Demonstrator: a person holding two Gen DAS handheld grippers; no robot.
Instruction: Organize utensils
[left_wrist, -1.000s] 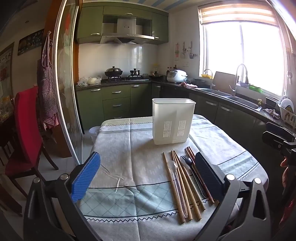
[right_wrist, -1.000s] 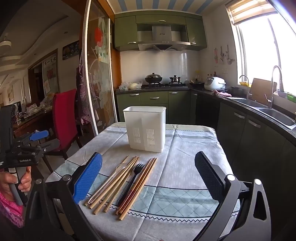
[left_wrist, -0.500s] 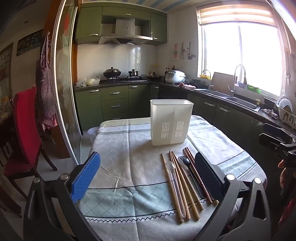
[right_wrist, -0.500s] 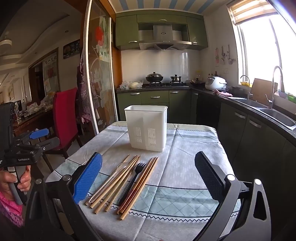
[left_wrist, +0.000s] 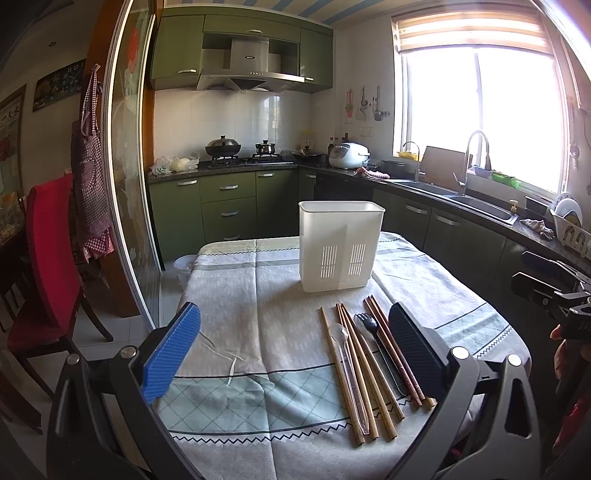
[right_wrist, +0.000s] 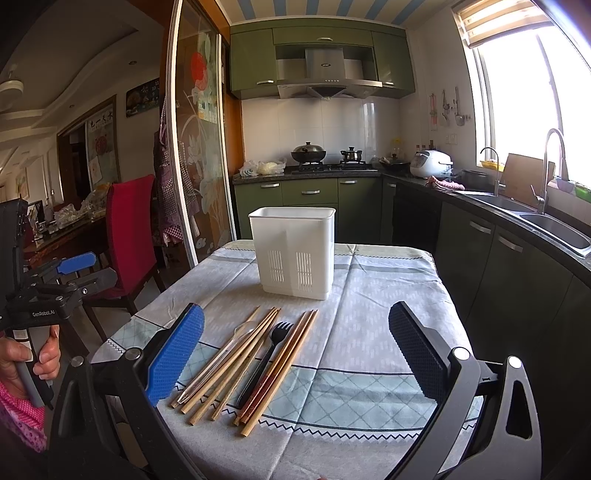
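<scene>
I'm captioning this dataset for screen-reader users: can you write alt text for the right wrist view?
An open right gripper hovers over a table with a patterned cloth, where wooden chopsticks, a clear spoon and a black fork lie side by side. A white utensil holder stands behind them, and the left gripper shows at the left edge.

Home kitchen — green cabinets (right_wrist: 309, 192), range hood (right_wrist: 325, 83), sink (right_wrist: 554, 225).
</scene>
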